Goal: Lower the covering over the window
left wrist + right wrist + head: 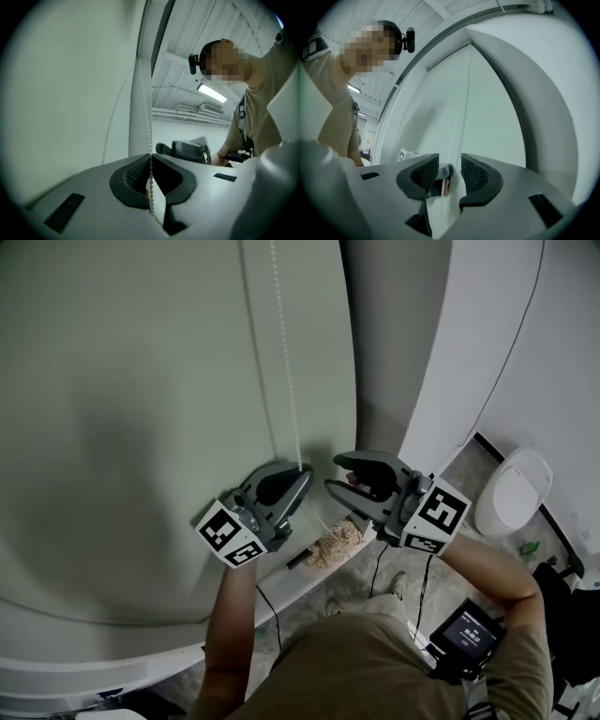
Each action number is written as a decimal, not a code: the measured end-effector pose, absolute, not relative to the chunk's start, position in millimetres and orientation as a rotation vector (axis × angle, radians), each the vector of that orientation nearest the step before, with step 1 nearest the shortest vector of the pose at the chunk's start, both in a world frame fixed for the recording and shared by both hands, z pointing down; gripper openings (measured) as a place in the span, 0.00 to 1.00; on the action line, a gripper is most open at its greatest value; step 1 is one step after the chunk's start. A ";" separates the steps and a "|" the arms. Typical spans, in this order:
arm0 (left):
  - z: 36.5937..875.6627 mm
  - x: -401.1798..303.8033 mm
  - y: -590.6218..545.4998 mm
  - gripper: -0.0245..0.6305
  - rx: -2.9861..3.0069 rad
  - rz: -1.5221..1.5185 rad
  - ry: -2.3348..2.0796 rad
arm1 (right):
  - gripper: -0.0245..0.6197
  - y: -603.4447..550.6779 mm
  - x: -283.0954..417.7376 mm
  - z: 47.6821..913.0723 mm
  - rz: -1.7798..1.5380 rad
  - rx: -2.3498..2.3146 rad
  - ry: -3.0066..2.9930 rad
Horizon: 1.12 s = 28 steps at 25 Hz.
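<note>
Clamping the left gripper point(305, 474) tight on the bead chain point(286, 362), hanging down the right part of the blind point(141, 409) on the far side. Holding the right gripper point(336, 472) just to the right, partly open around a small blurred grey bit point(443, 169), not pressing it.

The blind point(141, 381), filling the left of the head view, looks like smooth matt cloth. The bead chain point(286, 362) looks like white plastic. The left gripper point(150, 157) has a smooth, matt grey plastic shell and black ribbed pads point(132, 171).
</note>
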<state>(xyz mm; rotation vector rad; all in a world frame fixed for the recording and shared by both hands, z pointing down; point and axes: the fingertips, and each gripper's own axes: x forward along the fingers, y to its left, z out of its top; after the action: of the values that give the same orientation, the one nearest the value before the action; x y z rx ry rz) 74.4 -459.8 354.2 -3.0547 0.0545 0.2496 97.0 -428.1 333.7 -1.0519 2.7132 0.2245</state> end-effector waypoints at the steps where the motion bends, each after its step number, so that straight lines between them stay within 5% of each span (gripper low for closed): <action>1: 368.4 76.5 -458.0 0.07 -3.079 0.225 0.034 | 0.24 -432.7 100.0 326.8 0.214 -1.075 2.690; 6: 383.3 81.2 -428.7 0.07 -3.129 0.245 -0.100 | 0.24 -444.2 89.4 293.0 0.204 -1.042 2.675; 9: 379.8 82.5 -424.0 0.07 -3.128 0.256 -0.110 | 0.09 -434.0 79.1 284.2 0.317 -1.043 2.685; 12: 375.1 75.7 -415.8 0.07 -3.104 0.254 -0.142 | 0.06 -430.0 79.3 287.2 0.232 -1.034 2.663; 14: 347.7 62.0 -413.1 0.36 -3.109 0.398 -0.153 | 0.06 -430.8 80.6 294.6 0.181 -1.033 2.660; 15: 327.2 55.6 -416.1 0.37 -3.110 0.494 -0.125 | 0.06 -430.5 77.6 301.7 0.169 -1.027 2.681; 20: 249.5 74.3 -439.0 0.37 -3.027 0.539 0.049 | 0.06 -430.3 54.8 327.0 0.125 -0.962 2.793; 22: 247.9 84.9 -443.1 0.08 -3.021 0.458 0.069 | 0.06 -432.3 54.7 328.4 0.118 -0.959 2.805; 26: 261.0 75.8 -447.8 0.07 -2.958 0.410 0.179 | 0.07 -427.0 68.2 335.0 0.226 -0.952 2.839; 28: 269.1 62.5 -454.3 0.07 -2.925 0.387 0.241 | 0.19 -426.4 80.4 320.1 0.223 -0.948 2.789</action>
<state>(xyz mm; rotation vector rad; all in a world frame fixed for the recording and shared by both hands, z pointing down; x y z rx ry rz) 62.5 -454.3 269.1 -2.9255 0.2407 0.3870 80.4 -426.4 320.1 -0.9478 2.7888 0.2230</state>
